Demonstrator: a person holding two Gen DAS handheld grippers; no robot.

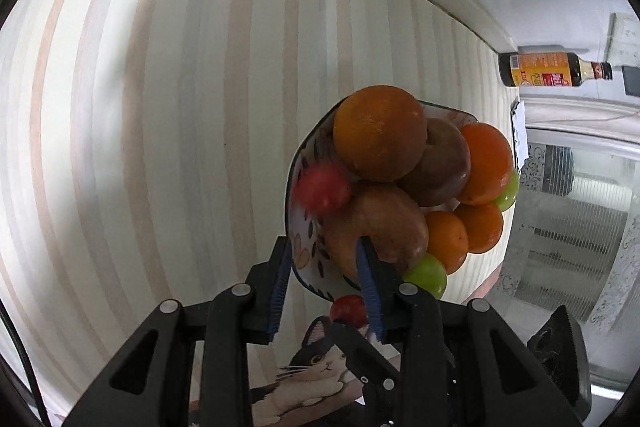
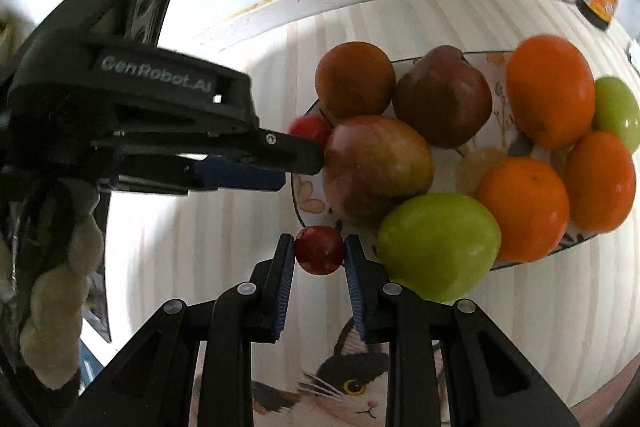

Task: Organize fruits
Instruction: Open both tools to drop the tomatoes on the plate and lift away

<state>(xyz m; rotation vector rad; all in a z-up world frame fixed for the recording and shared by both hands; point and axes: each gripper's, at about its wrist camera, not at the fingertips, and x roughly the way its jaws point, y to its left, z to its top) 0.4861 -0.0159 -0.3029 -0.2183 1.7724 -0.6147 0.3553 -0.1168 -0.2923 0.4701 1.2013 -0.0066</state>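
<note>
Fingers (image 2: 286,259) of the right gripper (image 2: 320,255) clamp a red fruit (image 2: 320,255) beside the plate's rim (image 2: 296,203).

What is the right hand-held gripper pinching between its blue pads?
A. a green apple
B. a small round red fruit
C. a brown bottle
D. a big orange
B: in the right wrist view, the right hand-held gripper has its pads pressed on both sides of a small round red fruit, just off the rim of the patterned plate piled with fruit.

Striped tablecloth (image 1: 160,107) bears fruit plate (image 2: 496,61), bottle (image 1: 556,70)
</note>
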